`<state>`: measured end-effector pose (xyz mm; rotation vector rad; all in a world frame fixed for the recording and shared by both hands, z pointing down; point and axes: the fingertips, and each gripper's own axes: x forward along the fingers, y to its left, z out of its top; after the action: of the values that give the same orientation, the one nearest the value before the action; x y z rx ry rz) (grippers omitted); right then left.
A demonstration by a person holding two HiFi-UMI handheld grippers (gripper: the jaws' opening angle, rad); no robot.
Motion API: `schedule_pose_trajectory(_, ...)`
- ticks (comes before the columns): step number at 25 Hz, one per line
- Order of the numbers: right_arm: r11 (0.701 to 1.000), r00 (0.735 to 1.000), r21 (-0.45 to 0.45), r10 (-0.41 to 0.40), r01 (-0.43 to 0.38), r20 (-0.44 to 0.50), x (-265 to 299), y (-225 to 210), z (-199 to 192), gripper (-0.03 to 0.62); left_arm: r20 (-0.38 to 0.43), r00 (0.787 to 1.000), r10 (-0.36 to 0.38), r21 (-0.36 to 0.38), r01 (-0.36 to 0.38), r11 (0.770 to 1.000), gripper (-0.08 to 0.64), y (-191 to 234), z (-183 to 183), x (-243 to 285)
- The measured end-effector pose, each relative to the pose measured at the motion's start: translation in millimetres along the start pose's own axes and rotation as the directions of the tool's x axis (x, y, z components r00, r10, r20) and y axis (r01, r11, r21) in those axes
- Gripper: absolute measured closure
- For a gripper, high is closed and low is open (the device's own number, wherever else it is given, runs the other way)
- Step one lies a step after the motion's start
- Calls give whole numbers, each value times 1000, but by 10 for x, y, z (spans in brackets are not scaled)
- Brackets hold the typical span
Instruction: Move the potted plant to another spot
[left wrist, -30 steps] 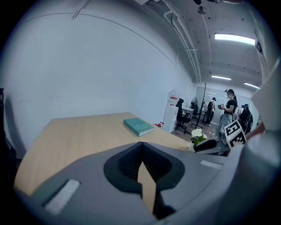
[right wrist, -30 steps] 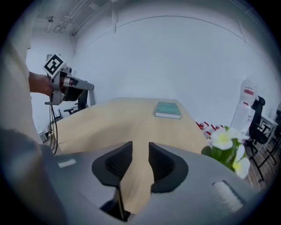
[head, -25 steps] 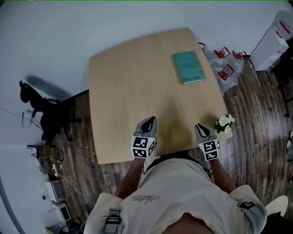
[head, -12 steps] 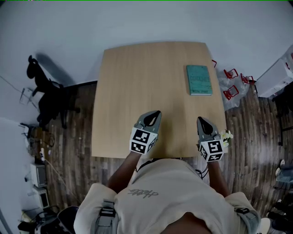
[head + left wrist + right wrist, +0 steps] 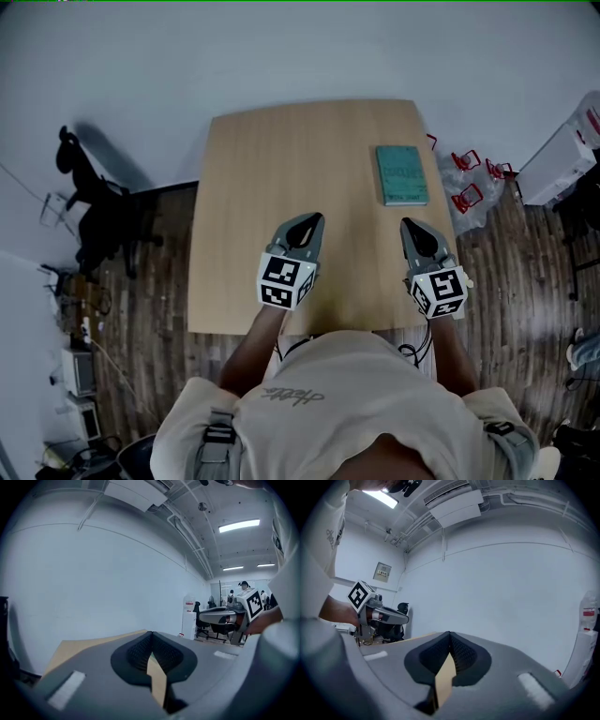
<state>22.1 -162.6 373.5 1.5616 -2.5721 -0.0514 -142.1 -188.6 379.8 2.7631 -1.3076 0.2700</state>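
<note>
**Both tongs closed and empty above the surface; plant all but hidden**

In the head view the person holds both tools over the near half of a pale wooden surface [image 5: 281, 178]. The left tongs [image 5: 307, 223] sit toward 7 o'clock on it and the right tongs [image 5: 413, 230] toward 5 o'clock, both pointing away from the person toward 12. Each carries a marker cube at its rear, the left cube [image 5: 283, 281] and the right cube [image 5: 440, 292].

The left gripper view shows ribbed pads [image 5: 138, 651] meeting at their tips, with only a sliver of the wood showing through the notch behind them. Nothing is gripped. The right gripper view shows the same: pads [image 5: 461, 653] pressed together, with nothing between them.

The potted plant cannot be made out properly in any view. A pale speck [image 5: 467, 280] peeks out at 3 o'clock of the right cube, by the near right corner of the surface. It is too small to tell leaves, blossoms or pot. Neither gripper view shows the plant.

A teal book [image 5: 402, 174] lies flat toward 1 o'clock on the surface, well apart from both tongs. Off the surface, at 3 o'clock, red-handled items [image 5: 468, 178] lie on the dark plank floor [image 5: 150, 281]. At 9 o'clock a black chair [image 5: 98, 220] stands by the white wall [image 5: 281, 47].
</note>
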Motion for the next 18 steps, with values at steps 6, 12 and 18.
schedule_pose_trajectory(6, 999, 999, -45, 19, -17, 41, 69, -31, 265, 589, 51, 999, 15, 18, -16, 1000, 545, 105, 260, -2)
schedule_pose_trajectory(12, 998, 995, -57, 22, -17, 95, 75, -53, 519, 591, 94, 995, 24, 28, -26, 999, 545, 144, 452, -3)
schedule_pose_trajectory(18, 999, 992, -47, 16, -10, 126, 45, -73, 651, 591, 117, 993, 22, 32, -26, 999, 545, 111, 529, -50)
